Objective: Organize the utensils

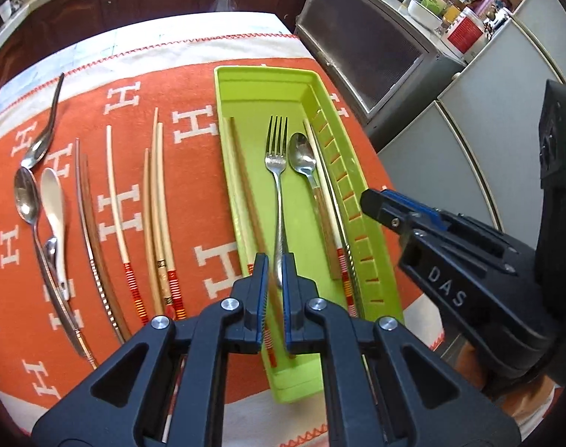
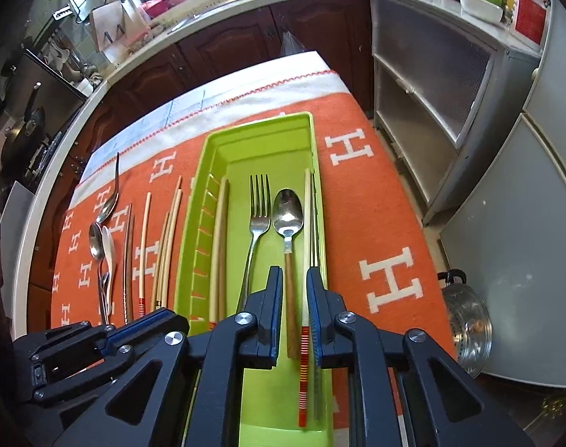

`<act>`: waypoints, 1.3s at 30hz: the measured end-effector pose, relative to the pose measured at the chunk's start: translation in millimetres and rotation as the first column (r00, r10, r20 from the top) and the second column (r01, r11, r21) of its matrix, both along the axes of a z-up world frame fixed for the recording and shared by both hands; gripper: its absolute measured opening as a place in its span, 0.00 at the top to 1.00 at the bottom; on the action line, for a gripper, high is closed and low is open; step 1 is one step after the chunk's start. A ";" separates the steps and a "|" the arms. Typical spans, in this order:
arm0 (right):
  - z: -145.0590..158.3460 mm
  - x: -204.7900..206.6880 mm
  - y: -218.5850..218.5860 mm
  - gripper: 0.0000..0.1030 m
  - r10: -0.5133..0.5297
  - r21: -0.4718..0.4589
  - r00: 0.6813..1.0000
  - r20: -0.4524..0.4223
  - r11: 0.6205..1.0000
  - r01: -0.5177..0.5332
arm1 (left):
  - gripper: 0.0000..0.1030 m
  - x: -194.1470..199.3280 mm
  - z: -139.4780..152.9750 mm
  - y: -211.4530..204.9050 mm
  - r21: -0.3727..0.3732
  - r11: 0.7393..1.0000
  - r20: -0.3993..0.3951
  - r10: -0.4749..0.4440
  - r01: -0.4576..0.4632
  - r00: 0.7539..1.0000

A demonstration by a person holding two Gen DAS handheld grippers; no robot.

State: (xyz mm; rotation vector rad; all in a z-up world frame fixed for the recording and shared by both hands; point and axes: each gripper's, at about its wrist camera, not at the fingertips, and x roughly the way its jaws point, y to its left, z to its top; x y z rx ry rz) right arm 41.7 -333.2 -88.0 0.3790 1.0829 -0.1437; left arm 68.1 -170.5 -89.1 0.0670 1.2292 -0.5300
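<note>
A lime green utensil tray [image 1: 245, 85] [image 2: 260, 130] lies on the orange cloth. In it lie a fork [image 1: 277, 164] [image 2: 258, 216], a wooden-handled spoon [image 1: 301, 156] [image 2: 288, 212] and chopsticks [image 1: 242, 186] [image 2: 307, 223]. My left gripper [image 1: 274, 272] hovers over the fork's handle end, jaws narrowly apart, touching nothing that I can see. My right gripper [image 2: 294, 290] is open above the spoon handle and the red-banded chopstick, holding nothing; it also shows in the left wrist view [image 1: 379, 205]. The left gripper shows in the right wrist view [image 2: 148, 320].
Left of the tray on the cloth lie loose chopsticks [image 1: 158, 201] [image 2: 167, 238], a metal chopstick pair [image 1: 92, 231], a white ceramic spoon [image 1: 55, 216] and metal spoons [image 1: 27, 193] [image 2: 96, 242]. Grey cabinets [image 2: 432, 85] stand to the right, a steel pot lid [image 2: 469, 331] below.
</note>
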 end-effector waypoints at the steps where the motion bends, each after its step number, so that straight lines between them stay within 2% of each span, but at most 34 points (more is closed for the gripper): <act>1: 4.2 -3.9 2.8 0.87 0.001 -0.004 1.000 0.008 1.000 -0.001 | 0.95 -1.3 2.0 2.3 0.011 1.000 0.008 0.005 -0.006 1.000; 8: 19.0 -27.6 21.0 0.85 0.029 -0.037 0.999 0.031 0.999 -0.028 | 0.92 -8.7 27.2 35.8 0.044 0.997 0.086 0.067 -0.071 0.994; 10: 19.7 -32.9 25.6 0.81 0.035 -0.045 0.999 0.034 0.998 -0.034 | 0.85 -8.2 31.6 46.9 0.047 0.994 0.099 0.090 -0.095 0.991; 12: 19.8 -40.3 28.4 0.80 0.033 -0.049 0.999 0.035 0.998 -0.031 | 0.65 -8.6 35.8 59.0 0.036 0.992 0.111 0.116 -0.120 0.987; 14: 19.9 -46.6 29.9 0.80 0.034 -0.046 0.999 0.035 0.998 -0.032 | 0.59 -10.6 42.4 73.8 0.022 0.988 0.140 0.151 -0.155 0.979; 19: 22.2 -56.3 34.0 0.80 0.044 -0.050 0.998 0.036 0.998 -0.042 | 0.59 -14.4 51.6 101.1 0.022 0.979 0.176 0.198 -0.205 0.964; 26: 30.5 -64.5 55.1 0.79 0.086 -0.051 0.995 0.043 0.995 -0.084 | 0.59 -23.5 49.8 136.0 0.028 0.965 0.197 0.250 -0.260 0.948; 30: 39.4 -63.7 72.6 0.78 0.123 -0.061 0.991 0.056 0.991 -0.119 | 0.59 -25.9 46.0 153.0 0.039 0.955 0.208 0.281 -0.295 0.937; 39: 57.4 -57.9 122.5 0.75 0.228 -0.110 0.971 0.069 0.969 -0.219 | 0.59 -26.2 44.0 191.5 0.011 0.929 0.194 0.360 -0.369 0.913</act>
